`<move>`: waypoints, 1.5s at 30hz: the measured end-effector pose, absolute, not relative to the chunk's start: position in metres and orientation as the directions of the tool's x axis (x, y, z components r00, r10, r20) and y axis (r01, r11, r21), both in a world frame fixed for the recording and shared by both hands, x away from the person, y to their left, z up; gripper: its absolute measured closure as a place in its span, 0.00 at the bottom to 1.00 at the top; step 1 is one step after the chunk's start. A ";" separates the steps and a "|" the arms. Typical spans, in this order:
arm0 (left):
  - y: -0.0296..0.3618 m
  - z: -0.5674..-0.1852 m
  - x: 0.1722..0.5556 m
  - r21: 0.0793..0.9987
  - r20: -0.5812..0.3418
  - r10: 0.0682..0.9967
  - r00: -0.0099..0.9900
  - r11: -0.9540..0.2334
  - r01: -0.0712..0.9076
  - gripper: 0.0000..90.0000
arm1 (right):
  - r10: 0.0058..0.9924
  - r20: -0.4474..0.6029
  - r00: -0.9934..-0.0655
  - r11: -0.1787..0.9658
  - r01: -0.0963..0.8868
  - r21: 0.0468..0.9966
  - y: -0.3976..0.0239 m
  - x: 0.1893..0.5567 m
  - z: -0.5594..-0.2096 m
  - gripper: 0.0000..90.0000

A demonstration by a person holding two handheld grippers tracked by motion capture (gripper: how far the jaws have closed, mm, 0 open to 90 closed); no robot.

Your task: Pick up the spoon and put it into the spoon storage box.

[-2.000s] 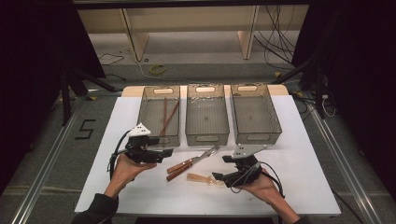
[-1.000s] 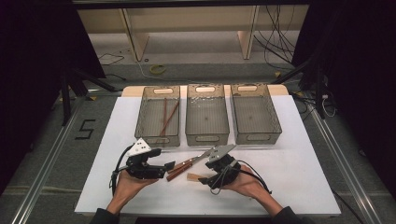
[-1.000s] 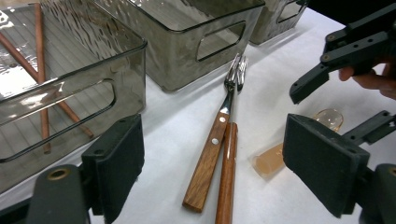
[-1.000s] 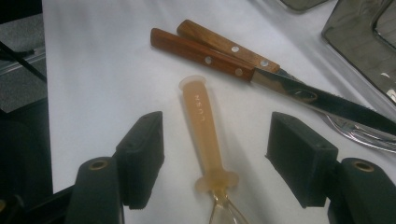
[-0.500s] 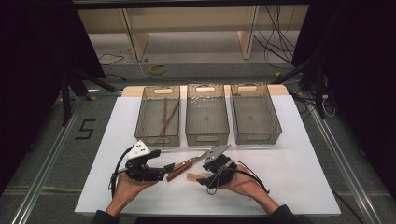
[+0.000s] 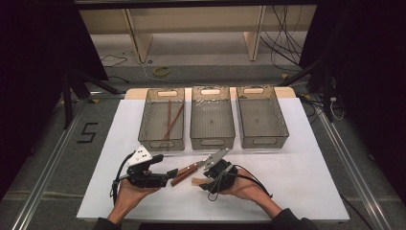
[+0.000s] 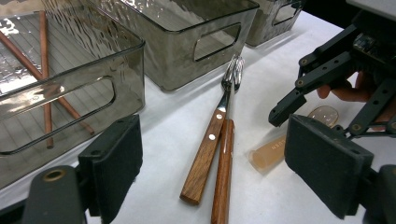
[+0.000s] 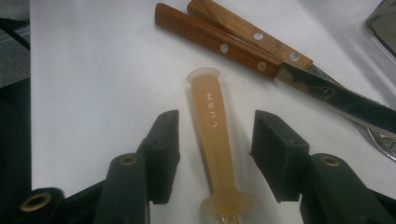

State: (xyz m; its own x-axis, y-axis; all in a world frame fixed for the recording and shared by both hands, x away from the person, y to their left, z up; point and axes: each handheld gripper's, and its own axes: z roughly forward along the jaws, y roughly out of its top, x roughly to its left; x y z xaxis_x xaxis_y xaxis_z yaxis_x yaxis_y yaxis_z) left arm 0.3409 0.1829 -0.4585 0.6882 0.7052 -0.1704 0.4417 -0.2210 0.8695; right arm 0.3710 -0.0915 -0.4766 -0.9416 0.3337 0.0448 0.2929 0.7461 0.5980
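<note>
The amber spoon (image 6: 197, 181) lies loose near the worktop's front edge, 2 chopsticks (image 6: 170, 120) already binned, in the high view. In the left gripper view, the left gripper (image 7: 224, 172) idles, jaws apart. In the right gripper view, the right gripper (image 8: 215, 144) has just been closing, jaws straddling the spoon's handle, pads not yet touching; pickup and binning remain.

Three clear grey bins (image 6: 212, 120) are sitting side by side across the far half of a white worktop (image 6: 311, 177). The left bin (image 6: 162, 122) is holding two brown chopsticks (image 6: 168, 120), lying crossed. A wooden-handled fork (image 7: 212, 140) and a wooden-handled knife (image 7: 223, 177) are lying together in front of the bins, touching. Cables (image 6: 282, 38) are trailing on the floor beyond.
</note>
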 end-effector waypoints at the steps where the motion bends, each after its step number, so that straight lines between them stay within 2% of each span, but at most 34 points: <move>1: 0.183 -0.459 0.341 0.867 -0.165 0.704 0.691 -0.230 0.442 0.21 | 0.335 0.042 -0.941 0.751 0.294 0.592 -0.091 0.371 -0.477 0.60; 13: 0.183 -0.460 0.340 0.868 -0.162 0.706 0.690 -0.231 0.440 0.21 | 0.318 -0.012 -0.948 0.791 0.258 0.554 -0.083 0.371 -0.482 0.73; 20: 0.183 -0.461 0.340 0.866 -0.165 0.706 0.688 -0.230 0.444 0.21 | 0.305 0.003 -0.952 0.806 0.260 0.532 -0.079 0.371 -0.480 0.83; 33: 0.185 -0.462 0.341 0.866 -0.164 0.709 0.686 -0.230 0.444 0.21 | 0.325 0.047 -0.945 0.786 0.297 0.542 -0.085 0.373 -0.472 0.85; 45: 0.185 -0.463 0.342 0.865 -0.165 0.707 0.687 -0.231 0.446 0.21 | 0.394 0.026 -0.919 0.715 0.324 0.620 -0.108 0.385 -0.445 0.85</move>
State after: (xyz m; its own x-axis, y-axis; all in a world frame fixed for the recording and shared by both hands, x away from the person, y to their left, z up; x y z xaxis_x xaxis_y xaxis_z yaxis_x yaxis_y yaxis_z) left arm 0.3415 0.1848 -0.4633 0.6874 0.7072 -0.1652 0.4459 -0.2314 0.8646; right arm 0.3848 -0.1077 -0.4449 -0.9188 0.3938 0.0264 0.3241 0.7147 0.6198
